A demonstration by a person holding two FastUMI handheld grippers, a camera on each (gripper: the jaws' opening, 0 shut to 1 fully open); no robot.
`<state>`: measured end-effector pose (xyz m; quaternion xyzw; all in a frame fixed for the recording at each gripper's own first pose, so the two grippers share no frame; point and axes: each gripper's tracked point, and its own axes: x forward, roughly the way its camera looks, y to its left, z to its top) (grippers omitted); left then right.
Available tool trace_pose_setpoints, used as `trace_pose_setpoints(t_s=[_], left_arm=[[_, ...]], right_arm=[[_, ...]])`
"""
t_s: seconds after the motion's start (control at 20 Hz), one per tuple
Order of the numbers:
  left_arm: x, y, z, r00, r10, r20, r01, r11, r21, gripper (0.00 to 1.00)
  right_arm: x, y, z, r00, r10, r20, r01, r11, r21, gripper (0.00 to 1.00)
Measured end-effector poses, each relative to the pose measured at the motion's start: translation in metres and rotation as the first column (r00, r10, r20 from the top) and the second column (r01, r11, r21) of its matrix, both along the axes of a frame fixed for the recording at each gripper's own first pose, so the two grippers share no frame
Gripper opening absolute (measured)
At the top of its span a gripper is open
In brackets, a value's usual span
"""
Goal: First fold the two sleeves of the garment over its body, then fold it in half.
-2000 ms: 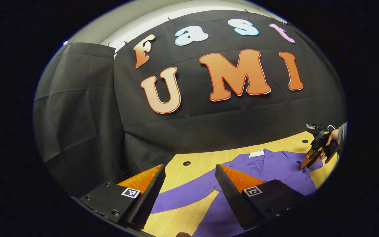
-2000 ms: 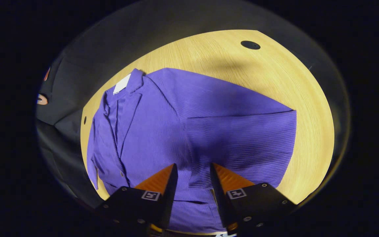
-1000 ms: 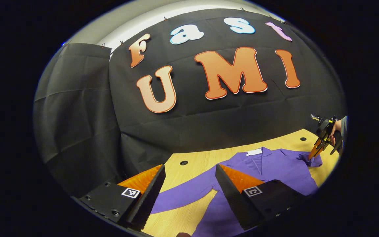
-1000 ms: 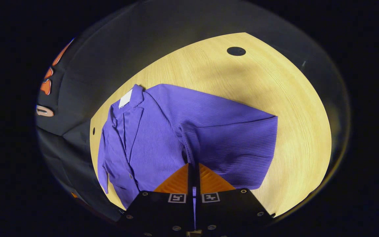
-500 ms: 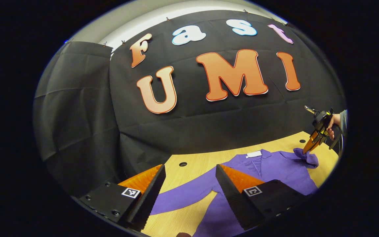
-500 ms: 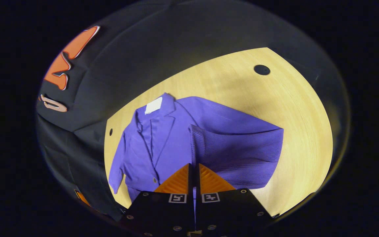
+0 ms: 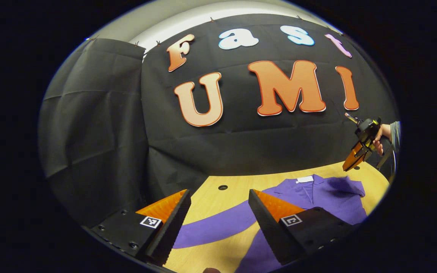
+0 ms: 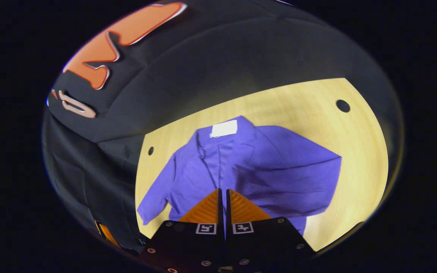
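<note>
Watching both feeds here. The purple garment lies flat on the wooden table, collar toward the booth wall. The right sleeve is lying across the body, while the left sleeve is stretched out on the wood.

My right gripper has its fingers pressed together. From the left gripper view its tip looks clear above the cloth, though I can't tell if a thread of fabric is caught. If so, lifting further would drag that sleeve back off the body.

My left gripper hovers spread wide over the left sleeve, gripping nothing. The risks I see there:
- Pinching mid-sleeve instead of the cuff, so the end flops.
- Catching the layer of body underneath and skewing the whole garment.
</note>
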<state>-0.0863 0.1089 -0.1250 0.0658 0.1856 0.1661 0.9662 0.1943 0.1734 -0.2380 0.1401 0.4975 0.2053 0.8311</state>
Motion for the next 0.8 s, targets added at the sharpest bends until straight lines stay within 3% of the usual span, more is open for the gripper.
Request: trace_pose_setpoints(t_s=[0.2, 0.45, 0.55, 0.65, 0.7, 0.8], left_arm=[[-0.007, 0.027, 0.000, 0.999, 0.032, 0.011, -0.032, 0.999, -0.009, 0.98], [-0.002, 0.043, -0.013, 0.999, 0.029, -0.015, -0.030, 0.999, -0.025, 0.98], [0.006, 0.051, -0.022, 0.999, 0.022, -0.034, -0.024, 0.999, -0.031, 0.98], [0.013, 0.064, -0.038, 0.996, 0.030, -0.080, -0.036, 0.997, -0.069, 0.98], [0.016, 0.072, -0.046, 0.994, 0.039, -0.104, -0.049, 0.994, -0.094, 0.98], [0.020, 0.093, -0.069, 0.984, 0.068, -0.166, -0.092, 0.985, -0.146, 0.98]], right_arm=[[-0.007, 0.038, -0.001, 0.999, 0.054, -0.001, -0.054, 0.998, -0.039, 0.01], [-0.009, 0.039, 0.007, 0.998, 0.027, 0.052, -0.024, 0.998, -0.054, 0.02], [-0.016, 0.034, 0.019, 0.995, 0.012, 0.097, -0.010, 1.000, -0.026, 0.10], [-0.023, 0.031, 0.042, 0.987, 0.003, 0.161, -0.004, 1.000, 0.006, 0.25], [-0.025, 0.028, 0.052, 0.979, -0.005, 0.202, 0.004, 1.000, 0.006, 0.37], [-0.033, 0.021, 0.075, 0.960, -0.021, 0.280, 0.018, 1.000, 0.016, 0.44]])
